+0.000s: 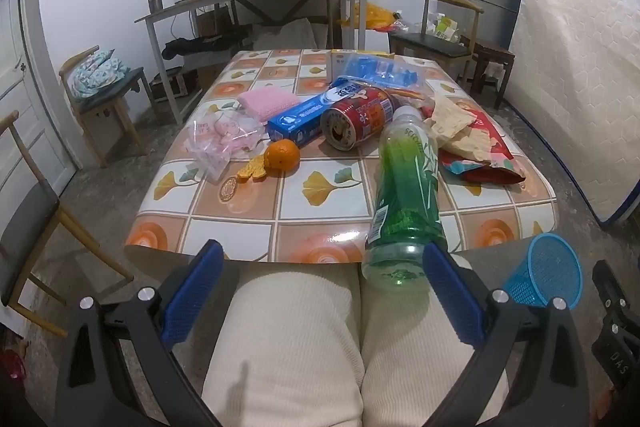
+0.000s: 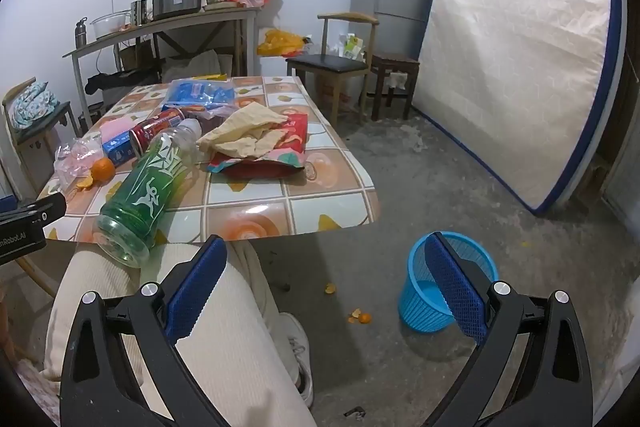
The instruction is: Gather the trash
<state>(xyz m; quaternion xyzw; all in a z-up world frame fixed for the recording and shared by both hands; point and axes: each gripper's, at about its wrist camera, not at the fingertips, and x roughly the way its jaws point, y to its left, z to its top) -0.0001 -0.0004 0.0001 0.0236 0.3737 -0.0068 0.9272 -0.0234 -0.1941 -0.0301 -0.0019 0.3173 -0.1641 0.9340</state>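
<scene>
Ahead of both grippers, a low table (image 1: pixel 248 203) under a tiled orange-and-white cloth, littered with rubbish. Beneath both, cream-trousered legs (image 1: pixel 288 339) of a seated person. Down to the right of the left gripper (image 1: pixel 323 291), and just behind the right-hand finger of the right gripper (image 2: pixel 326 281), a blue mesh bin (image 2: pixel 472 259) standing upright on the concrete floor, empty. Directly ahead of the left gripper's right finger, a green plastic bottle (image 1: pixel 404 195) lying on its side, base poking over the table's near edge. Beyond the bottle, a torn red snack bag (image 1: pixel 480 155) with crumpled yellowish paper (image 1: pixel 452 125) on top. Further ahead, a red can (image 1: pixel 356 119) on its side touching a blue box (image 1: pixel 304 119); left of those, a crumpled clear bag (image 1: pixel 220 143), an orange (image 1: pixel 283 155) and peel (image 1: pixel 252 169). Left gripper: jaws wide apart, nothing between. Right gripper: same, spread wide, empty. On the floor ahead of the right gripper, between its fingers, small scraps of peel (image 2: pixel 360 317).
</scene>
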